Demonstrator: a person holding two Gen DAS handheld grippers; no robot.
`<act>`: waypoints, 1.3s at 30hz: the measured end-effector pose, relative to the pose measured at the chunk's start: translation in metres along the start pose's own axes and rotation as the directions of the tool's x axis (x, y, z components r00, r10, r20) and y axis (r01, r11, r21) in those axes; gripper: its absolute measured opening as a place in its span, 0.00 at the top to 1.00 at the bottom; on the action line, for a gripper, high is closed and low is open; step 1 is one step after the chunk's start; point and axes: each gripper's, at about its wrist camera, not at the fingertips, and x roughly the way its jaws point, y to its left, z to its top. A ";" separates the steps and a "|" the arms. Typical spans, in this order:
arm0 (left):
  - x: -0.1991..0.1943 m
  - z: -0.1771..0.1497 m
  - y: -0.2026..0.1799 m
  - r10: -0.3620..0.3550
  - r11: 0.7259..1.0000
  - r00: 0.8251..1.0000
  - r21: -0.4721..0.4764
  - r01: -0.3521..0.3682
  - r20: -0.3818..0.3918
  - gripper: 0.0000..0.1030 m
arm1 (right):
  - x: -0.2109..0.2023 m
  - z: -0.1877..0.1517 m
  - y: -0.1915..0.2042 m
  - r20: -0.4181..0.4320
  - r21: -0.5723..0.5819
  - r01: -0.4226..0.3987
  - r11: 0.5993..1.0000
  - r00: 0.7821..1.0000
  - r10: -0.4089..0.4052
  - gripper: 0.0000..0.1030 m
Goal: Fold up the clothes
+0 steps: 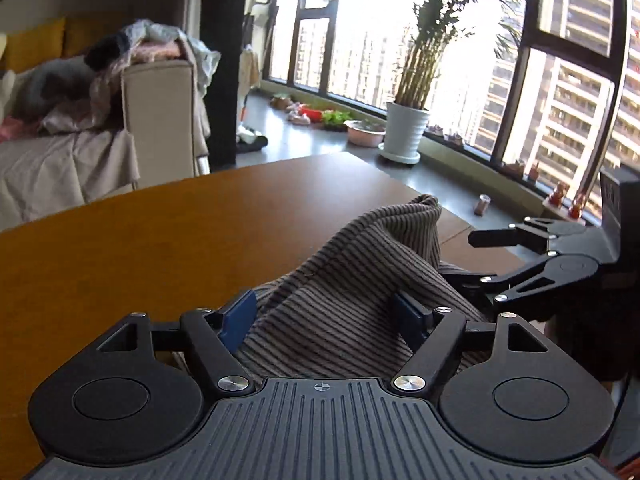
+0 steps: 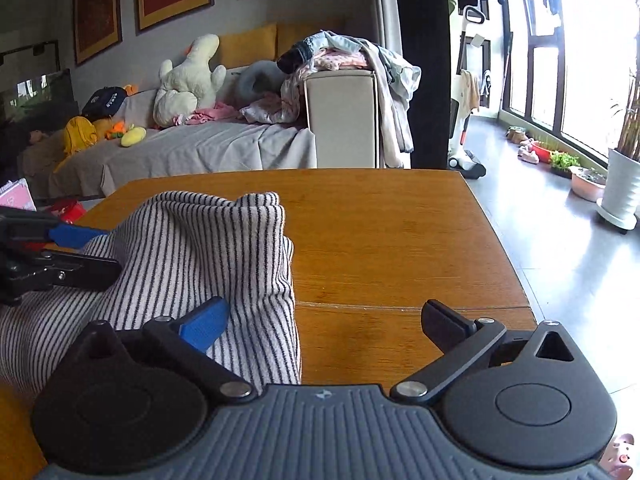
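A striped knit garment lies bunched on the wooden table, with one fold standing up. My left gripper is open, its blue pads wide apart on either side of the raised cloth. To the right my right gripper is open beside the garment. In the right wrist view the garment covers the left part of the table. The right gripper is open there, its blue pad over the cloth's edge and its black finger over bare wood. The left gripper reaches in from the left.
A sofa behind the table holds plush toys. A pile of clothes is heaped on its armrest. On the floor by the window are a potted plant, a pink basin and small items. The table's right edge drops to the floor.
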 end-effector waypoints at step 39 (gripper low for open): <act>-0.004 0.007 0.023 0.024 0.998 1.000 -0.055 -0.024 0.008 0.05 | -0.036 -0.038 -0.002 0.015 0.469 -0.141 0.872 0.988 0.152 0.18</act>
